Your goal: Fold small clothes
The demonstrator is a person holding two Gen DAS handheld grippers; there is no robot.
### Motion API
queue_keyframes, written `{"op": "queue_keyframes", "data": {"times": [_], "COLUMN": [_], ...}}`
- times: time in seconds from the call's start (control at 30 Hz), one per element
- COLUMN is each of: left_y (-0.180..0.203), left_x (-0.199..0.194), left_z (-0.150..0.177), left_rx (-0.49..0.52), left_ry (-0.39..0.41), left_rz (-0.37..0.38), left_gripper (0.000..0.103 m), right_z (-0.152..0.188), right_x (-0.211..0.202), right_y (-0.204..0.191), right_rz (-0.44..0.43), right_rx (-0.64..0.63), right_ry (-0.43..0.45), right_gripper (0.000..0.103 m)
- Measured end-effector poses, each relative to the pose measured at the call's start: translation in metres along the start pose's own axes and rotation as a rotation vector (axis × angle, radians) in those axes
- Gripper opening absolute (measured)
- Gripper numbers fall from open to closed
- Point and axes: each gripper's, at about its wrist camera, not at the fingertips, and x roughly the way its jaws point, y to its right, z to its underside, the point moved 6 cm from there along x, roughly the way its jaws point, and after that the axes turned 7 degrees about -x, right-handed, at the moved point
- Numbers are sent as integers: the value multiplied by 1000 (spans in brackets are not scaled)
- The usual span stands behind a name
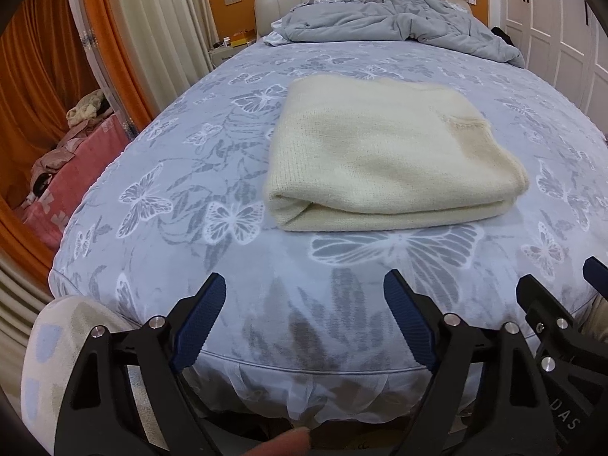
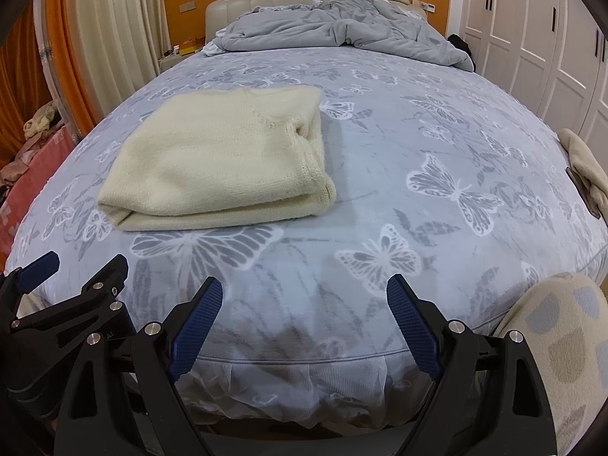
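Observation:
A cream knitted sweater (image 1: 383, 152) lies folded into a neat rectangle on the butterfly-print bed (image 1: 171, 174); it also shows in the right wrist view (image 2: 220, 159). My left gripper (image 1: 304, 296) is open and empty, held back at the foot edge of the bed, well short of the sweater. My right gripper (image 2: 304, 296) is open and empty too, beside the left one, with the sweater ahead to its left. The right gripper's fingers (image 1: 539, 296) show at the left view's right edge; the left gripper's fingers (image 2: 102, 281) show at the right view's left edge.
A crumpled grey duvet (image 1: 399, 22) lies at the head of the bed (image 2: 437, 144). Another beige garment (image 2: 585, 167) hangs over the bed's right edge. White wardrobe doors (image 2: 539, 38) stand to the right, curtains (image 1: 152, 19) and a pink-covered surface (image 1: 87, 159) to the left.

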Motion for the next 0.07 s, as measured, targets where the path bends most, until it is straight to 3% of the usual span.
{"op": "queue_keyframes", "data": {"times": [0.07], "left_y": [0], "left_x": [0], "left_z": [0], "left_rx": [-1], "left_ry": [-2], "left_rz": [2], "left_gripper": [82], "right_z": [0], "right_x": [0], "right_y": [-1], "right_rz": [2], "right_rx": [2], "right_ry": [-1], "right_gripper": [86]}}
